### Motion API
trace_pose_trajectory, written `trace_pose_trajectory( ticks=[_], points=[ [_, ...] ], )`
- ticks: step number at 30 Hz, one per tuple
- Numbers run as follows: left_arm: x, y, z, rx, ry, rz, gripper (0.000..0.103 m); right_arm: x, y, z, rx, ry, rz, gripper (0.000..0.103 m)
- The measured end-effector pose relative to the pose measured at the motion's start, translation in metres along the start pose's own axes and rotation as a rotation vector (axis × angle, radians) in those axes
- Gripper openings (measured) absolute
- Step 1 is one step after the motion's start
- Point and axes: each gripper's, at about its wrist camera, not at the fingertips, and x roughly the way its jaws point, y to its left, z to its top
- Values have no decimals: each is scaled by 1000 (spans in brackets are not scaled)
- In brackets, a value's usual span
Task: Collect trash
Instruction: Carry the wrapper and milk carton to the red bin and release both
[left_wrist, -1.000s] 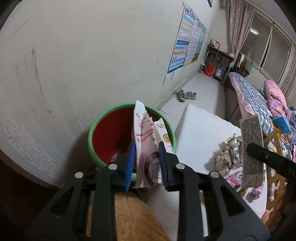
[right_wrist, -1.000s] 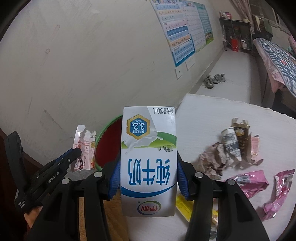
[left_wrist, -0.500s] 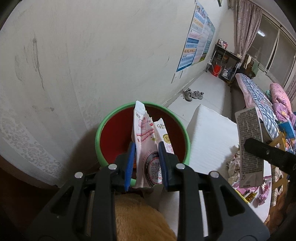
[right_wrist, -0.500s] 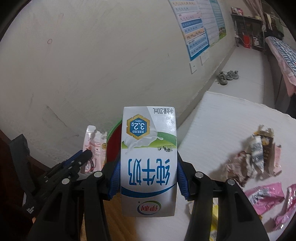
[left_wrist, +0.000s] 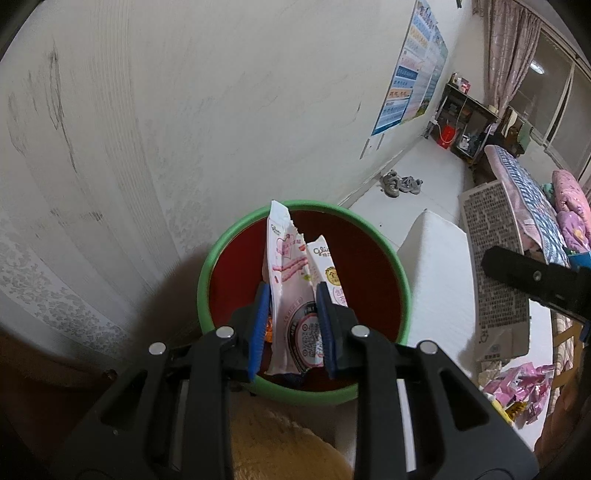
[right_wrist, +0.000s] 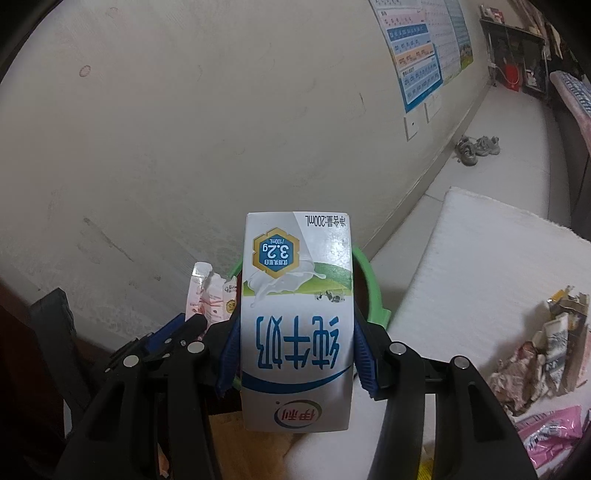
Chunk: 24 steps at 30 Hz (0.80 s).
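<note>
While both hands hang near the wall, the left tool (left_wrist: 291, 328) is clamped tight on a torn pink snack wrapper (left_wrist: 291, 295), blue pads pressing its lower half from either side; the wrapper stands upright, its ragged top edge pointing away from the camera. Directly below and behind it sits a round bin (left_wrist: 221, 251), green-rimmed and red inside, on the floor against the white wall; the wrapper is held over the bin's open mouth. Something small and orange shows low inside, too hidden to identify. The right tool (right_wrist: 295, 354) grips a white milk carton (right_wrist: 295, 321) across its width, pads flat against both sides, jaws about halfway apart; the carton is upside down, its blue characters inverted. In the right wrist view, the bin's green rim shows just behind the carton, and the left tool with its wrapper sits close on the left. A white surface (right_wrist: 480, 258) stands just beside the bin, carrying more trash: crumpled paper and a flattened carton (right_wrist: 546, 350) near its right edge, pink wrappers (right_wrist: 546, 435) nearer the camera. A pair of shoes (right_wrist: 476, 146) lies on the floor by the wall, well apart.
</note>
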Motion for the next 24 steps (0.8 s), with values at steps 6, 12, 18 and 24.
trace_pose_trajectory(
  ticks=[6, 12, 18, 24],
  points=[
    [14, 4, 4, -10, 19, -5, 25, 20, -2, 5, 6, 35, 13, 50],
    [21, 7, 9, -5, 18, -7, 25, 31, 3, 12, 0, 34, 18, 50],
    [29, 7, 10, 5, 23, -4, 26, 41, 8, 17, -23, 34, 24, 51],
    [32, 10, 12, -6, 11, 33, 54, 44, 2, 16, 0, 24, 35, 63]
  ],
)
